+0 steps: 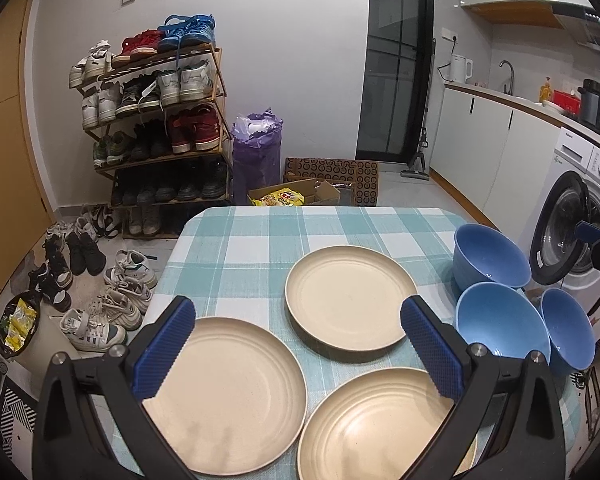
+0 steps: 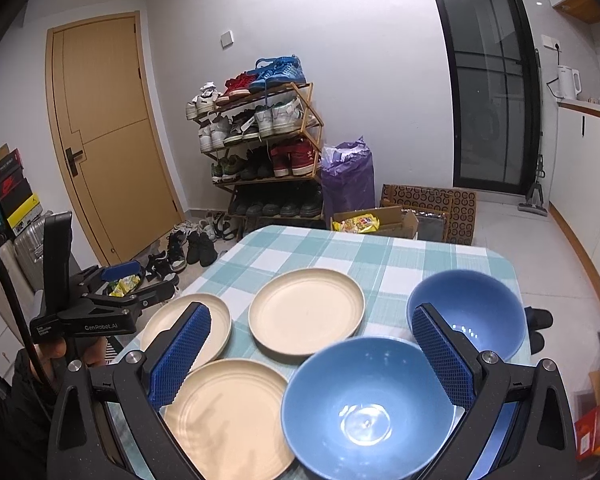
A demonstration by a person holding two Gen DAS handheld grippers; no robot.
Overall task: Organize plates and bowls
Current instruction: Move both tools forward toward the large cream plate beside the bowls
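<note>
Nothing is yet stacked: three plates (image 1: 350, 298) and three bowls (image 1: 490, 256) lie separately on the worktop (image 1: 240, 240). Both the left gripper (image 1: 298, 346) and the right gripper (image 2: 310, 354) are held apart, empty.

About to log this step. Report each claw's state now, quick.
Left claw: open, holding nothing, over the cream plates.
Right claw: open, holding nothing, over a blue bowl.

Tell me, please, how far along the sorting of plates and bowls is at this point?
Nothing looks done yet. Three cream plates lie separately on the checked tablecloth, and three blue bowls stand unstacked at its right side. Both the left gripper and right gripper are open and hold nothing. All stacking remains.
</note>
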